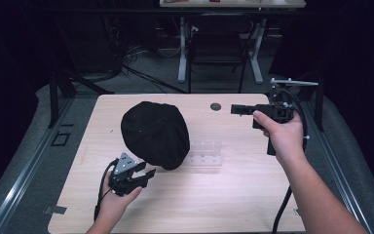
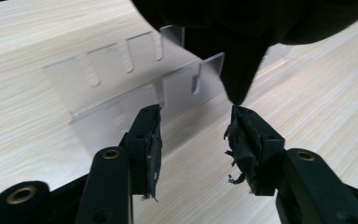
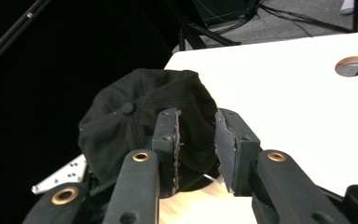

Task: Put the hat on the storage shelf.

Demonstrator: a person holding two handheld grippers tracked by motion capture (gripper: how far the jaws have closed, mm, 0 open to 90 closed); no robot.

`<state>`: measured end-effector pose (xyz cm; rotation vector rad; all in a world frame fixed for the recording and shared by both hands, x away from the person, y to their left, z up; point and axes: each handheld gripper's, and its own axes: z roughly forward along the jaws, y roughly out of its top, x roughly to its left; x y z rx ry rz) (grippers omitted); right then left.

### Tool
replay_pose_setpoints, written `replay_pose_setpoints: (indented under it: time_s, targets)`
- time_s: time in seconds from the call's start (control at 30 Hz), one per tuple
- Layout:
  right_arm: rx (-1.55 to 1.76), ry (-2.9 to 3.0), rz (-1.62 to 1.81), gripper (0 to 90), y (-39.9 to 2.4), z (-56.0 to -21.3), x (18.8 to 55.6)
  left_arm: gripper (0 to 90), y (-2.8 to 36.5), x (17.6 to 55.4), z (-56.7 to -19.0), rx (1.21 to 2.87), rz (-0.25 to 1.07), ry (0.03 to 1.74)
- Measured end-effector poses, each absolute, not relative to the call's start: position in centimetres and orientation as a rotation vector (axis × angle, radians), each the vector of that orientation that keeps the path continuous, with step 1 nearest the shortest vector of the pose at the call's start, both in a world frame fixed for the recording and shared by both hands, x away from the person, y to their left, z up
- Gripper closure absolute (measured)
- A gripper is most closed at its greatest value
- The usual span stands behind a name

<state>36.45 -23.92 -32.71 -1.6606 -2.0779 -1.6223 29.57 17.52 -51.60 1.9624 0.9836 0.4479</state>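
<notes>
At the near left of the wooden table (image 1: 233, 195), the left gripper (image 1: 148, 173) sits low over the surface, jaws pointing right and away toward the black cap (image 1: 155, 134). Its jaws stand apart with nothing between them; in the left gripper view a dark tip of the cap hangs just past the right-hand pad (image 2: 242, 140), so close that contact cannot be ruled out. The cap rests at mid-left of the table, draped over a clear plastic stand (image 1: 205, 153) whose slotted plate sticks out to the cap's right and lies directly ahead of the left gripper. Bare tabletop stretches across the near edge and the whole right half, giving free room there. Farther off at the right, the right gripper (image 1: 234, 108) is held above the table near its far right edge, pointing left at the cap from well apart; its jaws are apart and empty. A small round hole (image 1: 215, 106) marks the far edge of the table.
</notes>
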Motion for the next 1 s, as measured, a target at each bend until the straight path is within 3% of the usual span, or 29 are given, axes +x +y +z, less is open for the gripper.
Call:
replay_pose_setpoints:
  time_s: [0.5, 1.0]
  targets:
    - [-1.768, -2.279, -1.544, 66.8, -25.8, -34.3, 34.1, 47.2, 20.1, 28.6, -52.1, 1.942, 0.419, 1.046]
    - [-1.790, -2.454, -1.485, 61.8, -26.2, -39.6, 30.1, 49.1, 21.1, 28.1, -53.9, 1.965, 0.417, 1.059]
